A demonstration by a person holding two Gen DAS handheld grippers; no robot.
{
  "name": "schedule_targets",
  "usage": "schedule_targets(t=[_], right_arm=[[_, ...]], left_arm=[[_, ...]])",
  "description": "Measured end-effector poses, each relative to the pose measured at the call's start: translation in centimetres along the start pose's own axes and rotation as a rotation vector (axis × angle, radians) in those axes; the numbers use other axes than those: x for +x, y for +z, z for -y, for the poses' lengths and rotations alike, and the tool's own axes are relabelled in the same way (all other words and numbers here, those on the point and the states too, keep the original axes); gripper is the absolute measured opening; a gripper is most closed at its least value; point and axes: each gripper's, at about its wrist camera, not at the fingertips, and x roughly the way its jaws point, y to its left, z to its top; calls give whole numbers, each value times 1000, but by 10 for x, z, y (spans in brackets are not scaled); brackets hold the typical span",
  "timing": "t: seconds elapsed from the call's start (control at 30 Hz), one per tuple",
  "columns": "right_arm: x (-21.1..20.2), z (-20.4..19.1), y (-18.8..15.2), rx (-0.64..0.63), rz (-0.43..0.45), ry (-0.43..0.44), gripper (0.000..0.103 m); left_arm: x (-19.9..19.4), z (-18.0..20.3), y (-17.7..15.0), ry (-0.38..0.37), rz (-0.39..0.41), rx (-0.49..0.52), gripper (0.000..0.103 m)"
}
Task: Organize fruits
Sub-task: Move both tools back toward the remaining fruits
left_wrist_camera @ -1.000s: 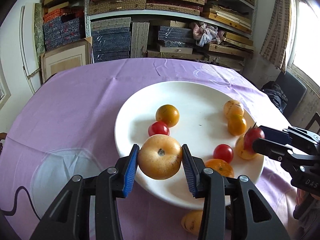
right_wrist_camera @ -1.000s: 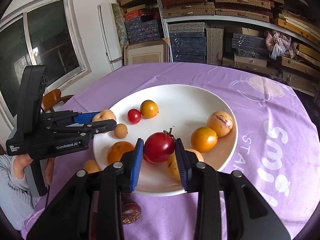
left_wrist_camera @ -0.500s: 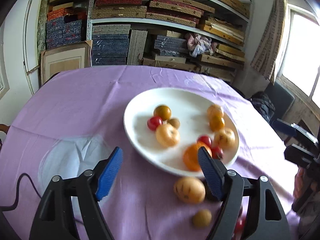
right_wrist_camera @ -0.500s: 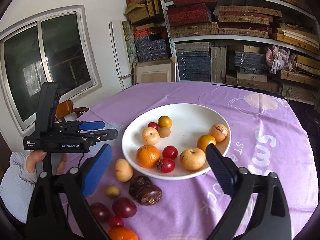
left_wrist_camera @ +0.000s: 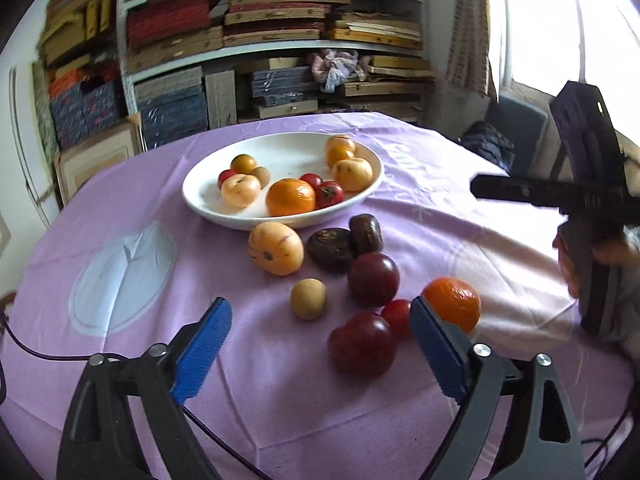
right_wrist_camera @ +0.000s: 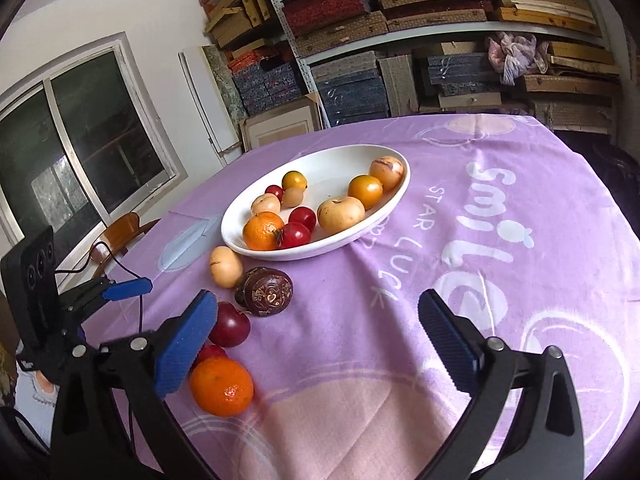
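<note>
Light: bright daylight, soft
Source: window (left_wrist_camera: 560, 20) blown out white in the left wrist view
Shadows: faint, under the fruit on the tabletop (right_wrist_camera: 520, 240)
Blur: slight motion smear in the left wrist view
Edges: fisheye bending, dark corners

White lettering on purple tablecloth (right_wrist_camera: 540, 184), right wrist view: "smile" in large letters, final "e" partly behind right gripper finger. Beside it, smaller: "STAR", then "LUCK" further down, with partly creased, unreadable letters between. Nothing legible on boxes (right_wrist_camera: 352, 92) along shelves. Nothing legible in left wrist view, tablecloth motifs there without text.
</note>
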Motion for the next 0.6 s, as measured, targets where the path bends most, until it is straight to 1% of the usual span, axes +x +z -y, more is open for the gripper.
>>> schedule_targets(t=[0.03,0.13,0.23,0.3,0.37,0.43,0.5,0.6], right_arm=[[0,1,0,4,-1,-1,99],[3,3,-1,7,-12,-5,99],[5,2,-2,5,-23,-6,99],[6,2,-2,3,-30,-6,99],[5,2,-3,3,-30,-5,99],[7,2,-2,6,-29,-5,99],[7,2,-2,7,-29,-4,99],[7,2,-3,6,-32,-5,99]], left_arm=[[2,4,-1,9,-7,20,92],[8,13,-6,1,-26,60,92],[15,11,-11,36,-53,71,92],[20,1,-12,45,-78,42,92],[20,-9,-12,43,-79,0,96],[20,-16,-13,75,-83,-18,100],[20,-25,-15,108,-93,-42,100],[18,-36,-17,134,-107,-76,100]])
